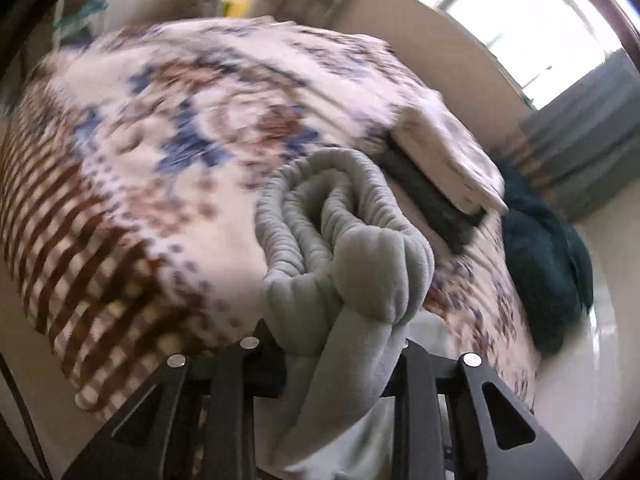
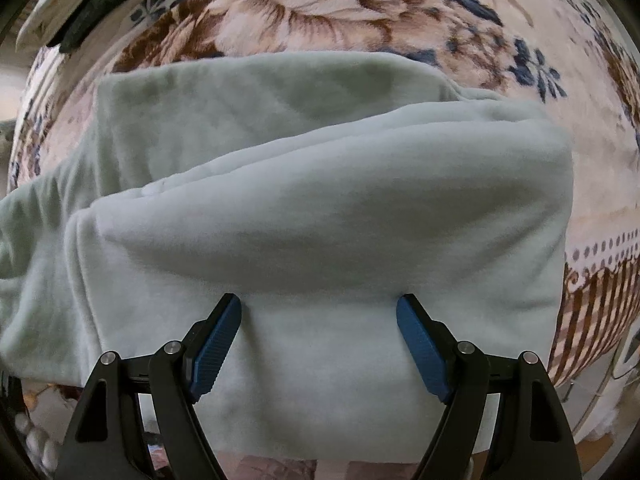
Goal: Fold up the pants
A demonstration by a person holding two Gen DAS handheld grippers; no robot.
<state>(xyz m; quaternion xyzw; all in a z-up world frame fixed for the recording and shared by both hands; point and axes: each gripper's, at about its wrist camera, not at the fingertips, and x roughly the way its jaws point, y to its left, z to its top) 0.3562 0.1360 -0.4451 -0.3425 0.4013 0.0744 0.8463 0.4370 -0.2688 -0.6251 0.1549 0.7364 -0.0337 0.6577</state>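
The pants are pale green fleece, lying on a flower-patterned bed. In the left wrist view my left gripper is shut on the pants at their gathered elastic waistband, which bunches up in front of the camera; the fingertips are hidden by the fabric. In the right wrist view the pants lie folded over in a thick layer on the bed. My right gripper is open, its blue pads spread wide against the near fold, holding nothing.
A folded white cloth lies on a dark folded cloth at the bed's right side. A teal fluffy thing sits beside the bed by the window. The bed's striped edge drops off to the right.
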